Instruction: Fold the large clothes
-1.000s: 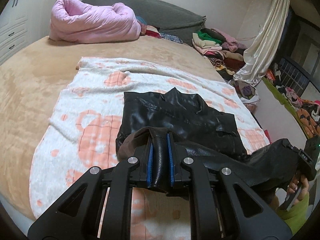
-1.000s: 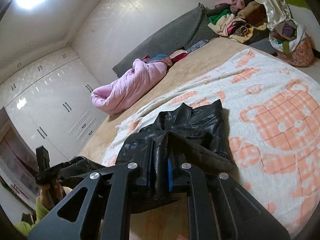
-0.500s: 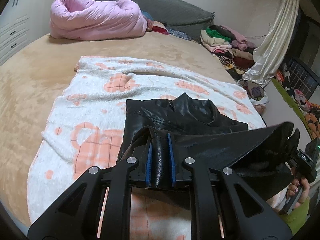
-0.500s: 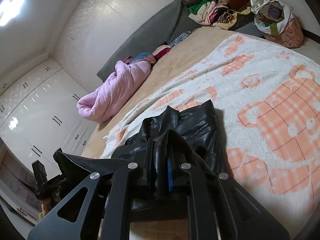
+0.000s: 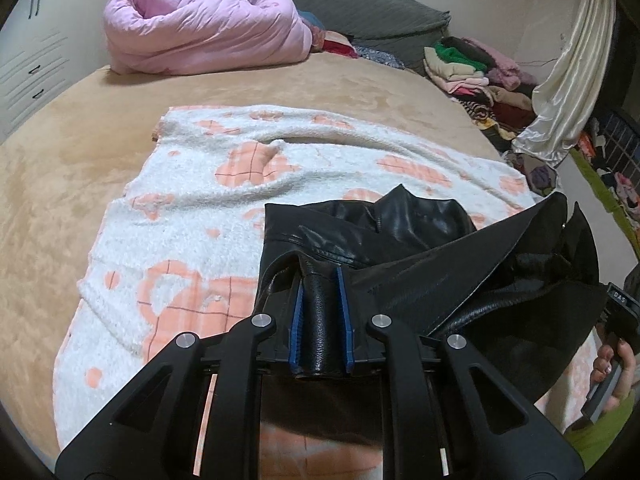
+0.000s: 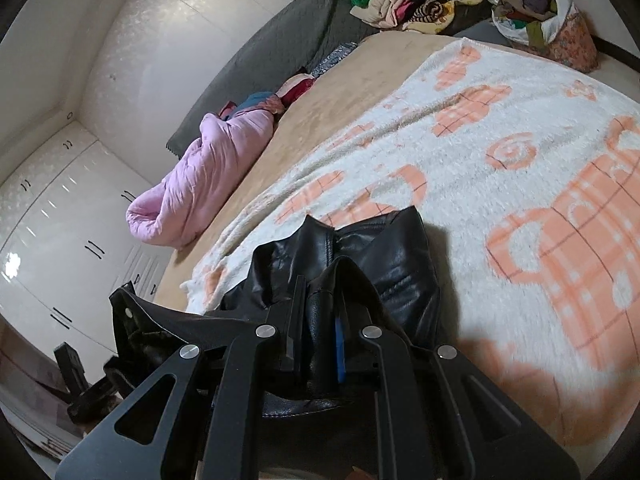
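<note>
A black leather jacket (image 5: 384, 232) lies on a white and orange blanket (image 5: 192, 216) on the bed, collar end away from me. My left gripper (image 5: 320, 300) is shut on a fold of the jacket's near edge. My right gripper (image 6: 320, 308) is shut on another fold of that edge (image 6: 400, 264). The edge is lifted and stretched taut between the two grippers, above the part that lies flat. The right gripper's handle and the hand on it show at the right edge of the left wrist view (image 5: 616, 344).
A rolled pink quilt (image 5: 200, 28) and a grey headboard cushion (image 5: 328, 4) are at the far end of the tan bed (image 5: 60, 152). Stacked clothes (image 5: 472, 68), a cream curtain (image 5: 568, 76) and a bag of clothes (image 6: 556, 12) stand to the right. White wardrobes (image 6: 60, 216) are on the left.
Both grippers have risen and moved forward over the bed, lifting the jacket's near edge and stretching it taut above the part on the blanket.
</note>
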Tool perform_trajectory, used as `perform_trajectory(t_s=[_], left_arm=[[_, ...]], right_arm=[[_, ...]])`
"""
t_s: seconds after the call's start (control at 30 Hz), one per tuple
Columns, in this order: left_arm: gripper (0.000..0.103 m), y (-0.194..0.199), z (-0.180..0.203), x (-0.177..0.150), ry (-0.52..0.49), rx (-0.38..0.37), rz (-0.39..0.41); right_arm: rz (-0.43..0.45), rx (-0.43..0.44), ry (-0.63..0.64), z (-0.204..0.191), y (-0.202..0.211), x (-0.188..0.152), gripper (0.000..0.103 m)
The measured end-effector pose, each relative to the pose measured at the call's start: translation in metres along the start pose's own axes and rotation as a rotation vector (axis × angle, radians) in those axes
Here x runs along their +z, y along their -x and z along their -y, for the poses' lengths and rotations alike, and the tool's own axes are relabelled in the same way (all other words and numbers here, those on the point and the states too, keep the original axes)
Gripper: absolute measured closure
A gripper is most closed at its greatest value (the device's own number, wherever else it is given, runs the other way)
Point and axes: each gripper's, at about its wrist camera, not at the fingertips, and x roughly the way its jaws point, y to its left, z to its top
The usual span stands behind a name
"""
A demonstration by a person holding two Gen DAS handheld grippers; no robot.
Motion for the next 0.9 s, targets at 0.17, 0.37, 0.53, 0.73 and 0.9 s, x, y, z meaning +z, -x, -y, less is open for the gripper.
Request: perform_trajectory(t_s=[0.17, 0.37, 0.53, 0.73, 0.9], left_arm=[[0.094, -0.017, 0.001, 0.002, -0.017, 0.054, -0.004], [0.094, -0.037, -0.005, 0.0, 0.005, 0.069, -0.024], [0.092, -0.045, -0.003, -0.002, -0.007, 0.09, -0.028], [0.085, -0.049, -0.004, -0.004, -0.001, 0.087, -0.032], [0.071, -0.047, -0.008, -0.005, 0.023, 0.054, -0.022]], right_arm=[[-0.011, -0.02, 0.008, 0.016, -0.012, -0.006, 0.092], [-0.035, -0.037, 0.039, 0.022, -0.024, -0.005, 0.089], [-0.043, -0.05, 0.051, 0.024, -0.029, -0.006, 0.087], [-0.041, -0.045, 0.064, 0.022, -0.028, -0.007, 0.072], [0.016, -0.066, 0.097, 0.019, -0.015, -0.004, 0.043]])
